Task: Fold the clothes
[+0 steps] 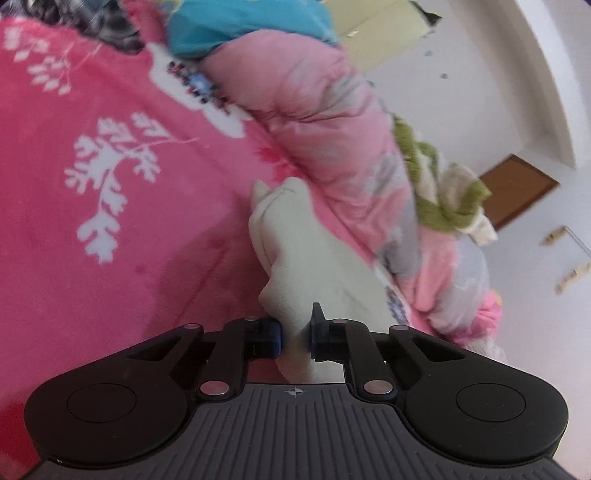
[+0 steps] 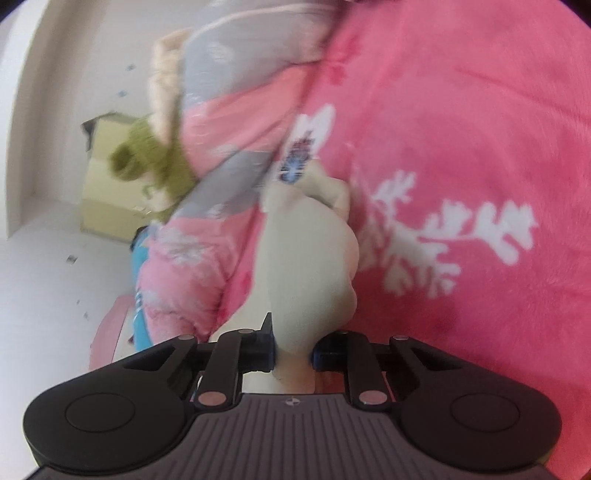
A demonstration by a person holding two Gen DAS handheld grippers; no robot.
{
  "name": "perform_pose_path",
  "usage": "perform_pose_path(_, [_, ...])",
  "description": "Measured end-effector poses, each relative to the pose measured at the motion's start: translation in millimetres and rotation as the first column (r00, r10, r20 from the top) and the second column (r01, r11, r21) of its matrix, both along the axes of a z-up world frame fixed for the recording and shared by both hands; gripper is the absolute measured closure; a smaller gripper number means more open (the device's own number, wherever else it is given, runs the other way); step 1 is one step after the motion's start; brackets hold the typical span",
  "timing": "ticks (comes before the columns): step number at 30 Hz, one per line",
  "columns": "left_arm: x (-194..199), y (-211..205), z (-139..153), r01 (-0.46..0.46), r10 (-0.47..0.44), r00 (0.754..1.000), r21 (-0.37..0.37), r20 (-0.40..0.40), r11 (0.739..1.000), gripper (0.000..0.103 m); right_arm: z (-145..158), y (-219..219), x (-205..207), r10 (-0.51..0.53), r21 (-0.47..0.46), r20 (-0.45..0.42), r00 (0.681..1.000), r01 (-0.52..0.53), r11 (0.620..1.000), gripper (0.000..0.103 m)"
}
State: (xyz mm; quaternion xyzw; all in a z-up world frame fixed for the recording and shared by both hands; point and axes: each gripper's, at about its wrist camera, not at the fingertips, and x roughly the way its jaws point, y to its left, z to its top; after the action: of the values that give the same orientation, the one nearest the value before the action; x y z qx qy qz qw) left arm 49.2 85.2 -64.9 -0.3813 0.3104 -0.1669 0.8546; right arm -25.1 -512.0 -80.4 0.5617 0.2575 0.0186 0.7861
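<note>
A cream-white garment [image 1: 295, 251] lies bunched on a pink blanket [image 1: 110, 221] with white leaf prints. In the left wrist view my left gripper [image 1: 295, 334] is shut on one end of this cloth, which runs forward from between the pads. In the right wrist view my right gripper [image 2: 293, 350] is shut on another bunch of the same cream garment [image 2: 310, 254], which bulges up ahead of the fingers. Both views are tilted and blurred.
A rolled pink and grey quilt [image 1: 325, 122] lies along the blanket's edge, with an olive-green and cream knit [image 1: 443, 192] and a turquoise cloth [image 1: 236, 26] on it. A pale yellow cabinet [image 2: 107, 192] and white walls stand behind. A brown door [image 1: 517, 188] shows far off.
</note>
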Motion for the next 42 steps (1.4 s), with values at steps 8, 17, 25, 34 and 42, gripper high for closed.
perform_pose_path(8, [-36,26,-21,0.149,-0.143,0.981,0.033,-0.131,0.988,0.084,9,3,-71,0.047,-0.021,0.000,0.999,-0.047,0.999,0.085])
perform_pose_path(17, [-40,79,1,0.008,-0.004,1.000,0.114,-0.029,0.993,0.050,16,-18,-112,-0.062,-0.213,-0.153,0.986,0.029,0.977,0.065])
perform_pose_path(25, [38,26,31,0.140,-0.152,0.988,0.308,0.015,0.941,0.039,87,24,-58,0.063,-0.559,-0.061,0.996,-0.086,0.824,0.064])
perform_pose_path(34, [98,-35,15,0.253,-0.313,0.949,0.514,0.032,0.819,0.036,111,192,73,0.631,-0.858,-0.145,0.762,-0.414,0.303,0.064])
perform_pose_path(42, [104,-14,-4,0.266,-0.320,0.946,0.430,0.058,0.863,0.046,74,266,162,0.759,-0.840,-0.347,0.551,-0.543,0.010,0.064])
